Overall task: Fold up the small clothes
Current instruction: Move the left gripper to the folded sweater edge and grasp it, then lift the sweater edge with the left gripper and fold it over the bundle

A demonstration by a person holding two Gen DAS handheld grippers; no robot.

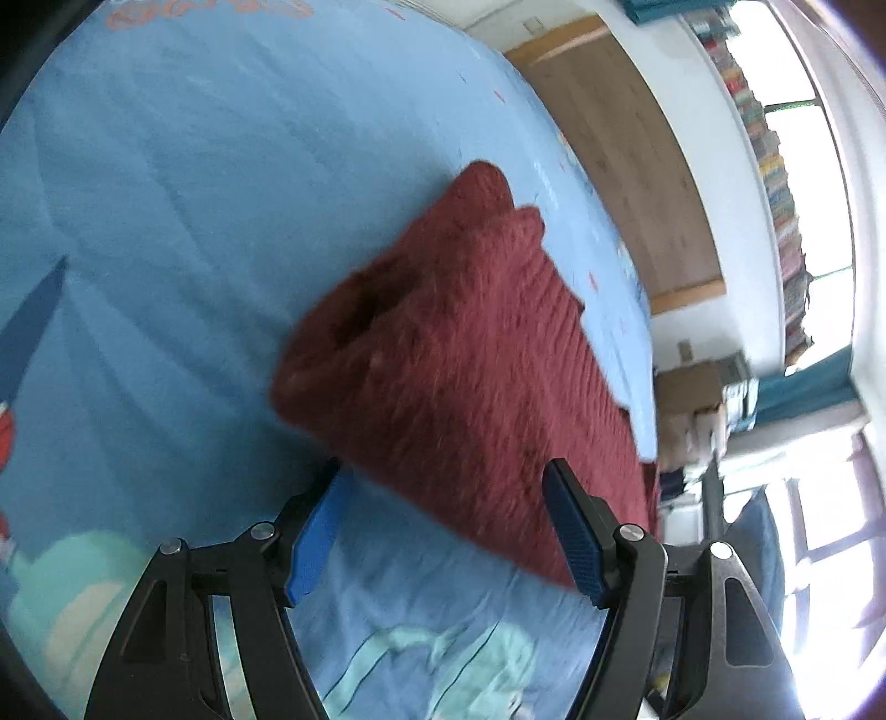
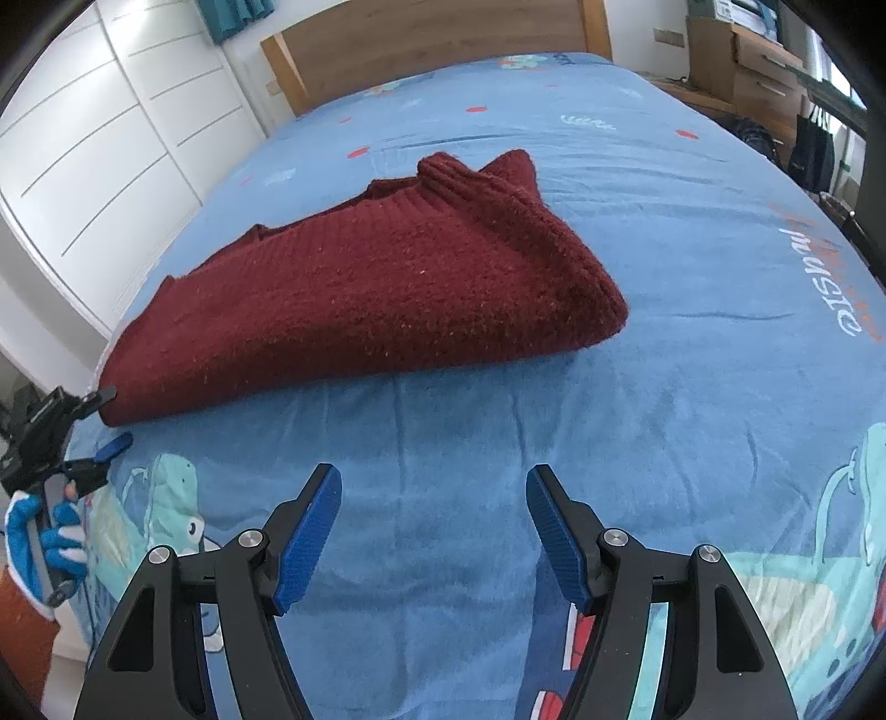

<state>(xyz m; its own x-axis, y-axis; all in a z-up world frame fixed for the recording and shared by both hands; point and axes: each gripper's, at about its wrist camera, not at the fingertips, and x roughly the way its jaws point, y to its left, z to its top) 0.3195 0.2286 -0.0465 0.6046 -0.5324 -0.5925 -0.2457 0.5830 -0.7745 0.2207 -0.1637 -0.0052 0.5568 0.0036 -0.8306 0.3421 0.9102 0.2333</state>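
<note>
A dark red knitted sweater [image 2: 360, 288] lies folded on the blue bed sheet [image 2: 664, 249], its thick folded edge toward the right. My right gripper [image 2: 432, 471] hovers open over bare sheet, short of the sweater's near edge. In the right wrist view my left gripper [image 2: 113, 418] is at the sweater's near left corner, jaws apart, held by a hand in a blue and white glove [image 2: 44, 543]. The left wrist view is blurred; there the sweater [image 1: 470, 360] fills the middle. My left gripper [image 1: 443, 468] stands open, the sweater's edge just beyond its fingertips.
A wooden headboard [image 2: 432, 39] stands at the bed's far end, with white wardrobe doors [image 2: 99, 138] along the left. The bed's left edge runs close by the sweater's corner. A wooden desk [image 2: 753, 66] and a dark bag [image 2: 811, 149] stand at the right.
</note>
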